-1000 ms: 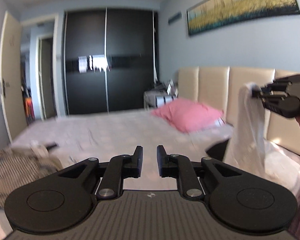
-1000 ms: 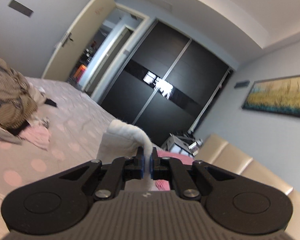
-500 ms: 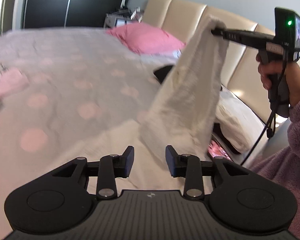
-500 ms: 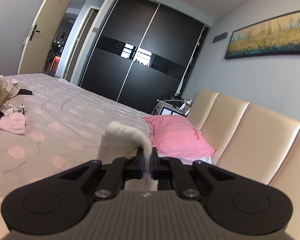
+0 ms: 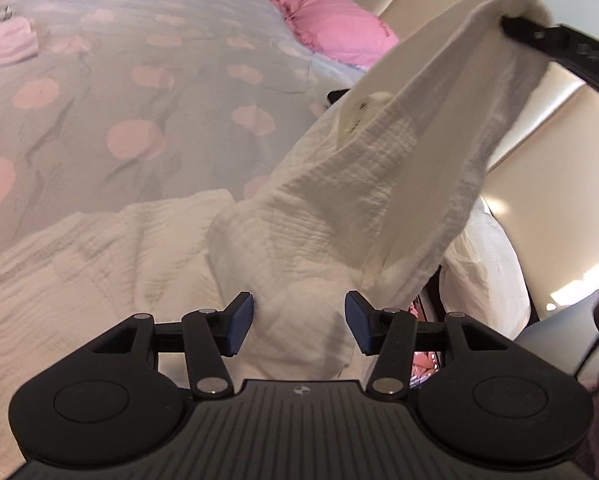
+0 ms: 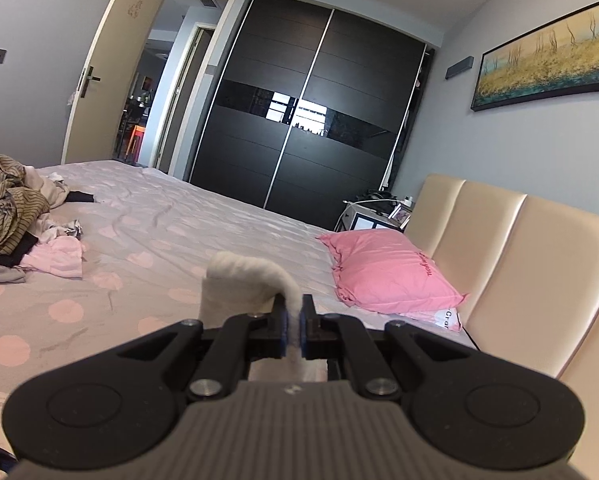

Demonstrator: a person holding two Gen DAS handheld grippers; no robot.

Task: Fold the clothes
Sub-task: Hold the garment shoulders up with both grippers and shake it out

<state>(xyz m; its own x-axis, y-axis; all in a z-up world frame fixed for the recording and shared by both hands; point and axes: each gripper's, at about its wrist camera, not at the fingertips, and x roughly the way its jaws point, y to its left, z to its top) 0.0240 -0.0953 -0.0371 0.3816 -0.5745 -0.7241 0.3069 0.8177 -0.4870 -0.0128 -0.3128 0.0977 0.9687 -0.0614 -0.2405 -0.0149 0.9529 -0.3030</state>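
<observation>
A white crinkled garment lies partly on the bed, and one end of it is lifted up to the right. My right gripper is shut on that lifted end; in the left wrist view its black fingers pinch the cloth at the upper right. My left gripper points down at the bunched lower part of the garment. Its jaws are opening, with a fold of the cloth between the blue pads and neither pad pressing on it.
The bed has a grey cover with pink dots. A pink pillow and a white pillow lie by the beige headboard. A heap of clothes sits at the left, with a dark wardrobe beyond.
My left gripper has dropped and tilted down onto the white garment, and its jaws have spread wider. My right gripper sank a little and rolled level, still gripping the cloth.
</observation>
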